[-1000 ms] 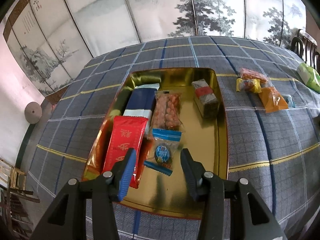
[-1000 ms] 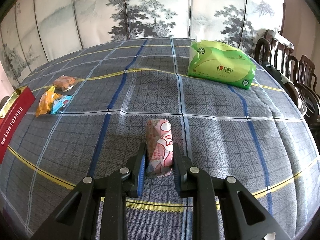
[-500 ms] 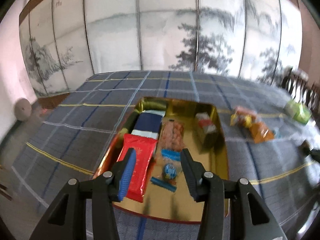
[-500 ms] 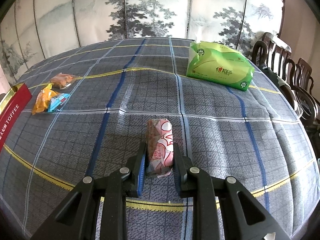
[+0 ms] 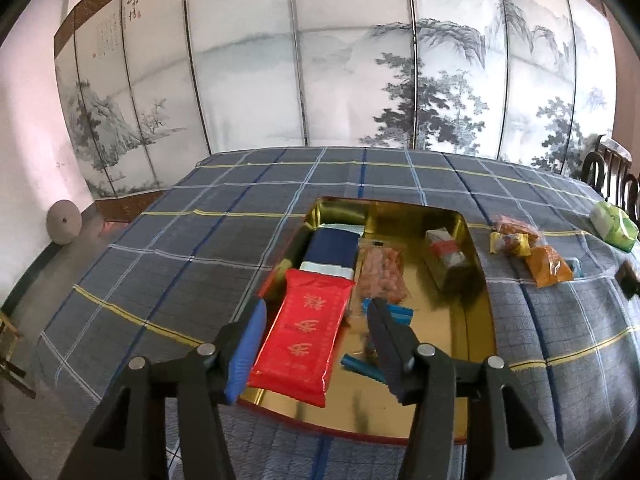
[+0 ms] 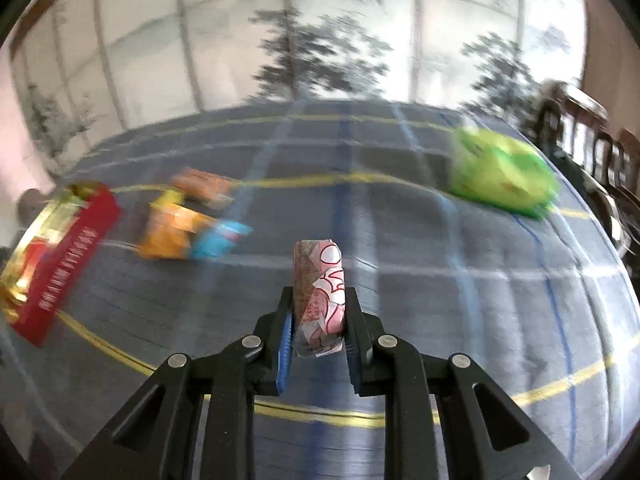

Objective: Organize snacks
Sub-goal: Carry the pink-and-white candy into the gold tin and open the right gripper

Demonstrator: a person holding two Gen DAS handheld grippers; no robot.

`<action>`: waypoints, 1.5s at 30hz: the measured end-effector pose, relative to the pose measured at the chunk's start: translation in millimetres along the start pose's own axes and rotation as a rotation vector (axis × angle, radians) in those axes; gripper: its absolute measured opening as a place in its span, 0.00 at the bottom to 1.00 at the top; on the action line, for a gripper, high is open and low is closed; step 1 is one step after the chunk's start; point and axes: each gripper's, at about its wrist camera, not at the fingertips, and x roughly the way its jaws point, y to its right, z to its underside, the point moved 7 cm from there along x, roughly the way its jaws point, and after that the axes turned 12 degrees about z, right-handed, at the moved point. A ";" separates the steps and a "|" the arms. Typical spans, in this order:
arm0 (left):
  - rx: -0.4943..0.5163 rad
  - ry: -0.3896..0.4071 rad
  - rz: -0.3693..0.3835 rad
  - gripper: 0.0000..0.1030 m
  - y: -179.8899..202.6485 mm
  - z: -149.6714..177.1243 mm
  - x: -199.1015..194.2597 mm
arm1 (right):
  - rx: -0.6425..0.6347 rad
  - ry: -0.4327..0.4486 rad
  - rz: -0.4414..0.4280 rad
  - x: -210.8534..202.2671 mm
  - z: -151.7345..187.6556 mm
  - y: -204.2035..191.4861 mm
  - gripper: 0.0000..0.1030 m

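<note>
Pink-wrapped snack [image 6: 319, 292] pinched in right gripper [image 6: 318, 322]; left gripper [image 5: 316, 344] (just widening) spread, apparently empty.

A tin [image 5: 476, 280] is sitting at the middle of the surface [image 5: 200, 240], holding a flat packet [image 5: 308, 332] at its 7 o'clock corner, a boxed bar [image 5: 332, 248] lying behind that towards 11 o'clock, a nut bag [image 5: 382, 276] just beside them and a wrapped block [image 5: 448, 256] towards 2 o'clock. Out on the cloth at the tin's 3 o'clock, a cluster of small sachets [image 5: 528, 252] is lying, with a tissue pack [image 5: 612, 226] sitting farther off the same way. A folding screen [image 5: 320, 60] is standing behind the surface at 12 o'clock.
</note>
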 end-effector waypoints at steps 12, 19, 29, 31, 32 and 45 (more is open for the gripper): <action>-0.047 -0.013 -0.008 0.54 -19.9 6.4 0.1 | -0.154 0.078 -0.320 -50.9 -42.1 -176.0 0.19; -0.047 -0.012 -0.006 0.54 -27.5 8.0 -2.7 | -0.229 0.070 -0.425 -56.3 -43.0 -260.9 0.19; -0.064 -0.009 -0.014 0.61 -39.7 9.4 -4.3 | -0.262 0.007 -0.435 -33.1 -35.8 -306.3 0.19; -0.064 -0.008 -0.012 0.61 -40.6 9.6 -4.4 | -0.266 -0.004 -0.428 -28.4 -34.3 -310.8 0.19; -0.063 -0.007 -0.012 0.61 -41.0 10.0 -4.4 | -0.267 -0.009 -0.426 -26.4 -34.0 -312.4 0.19; -0.079 -0.023 -0.007 0.62 -50.3 14.0 -1.9 | -0.259 -0.040 -0.393 -6.5 -33.8 -321.8 0.19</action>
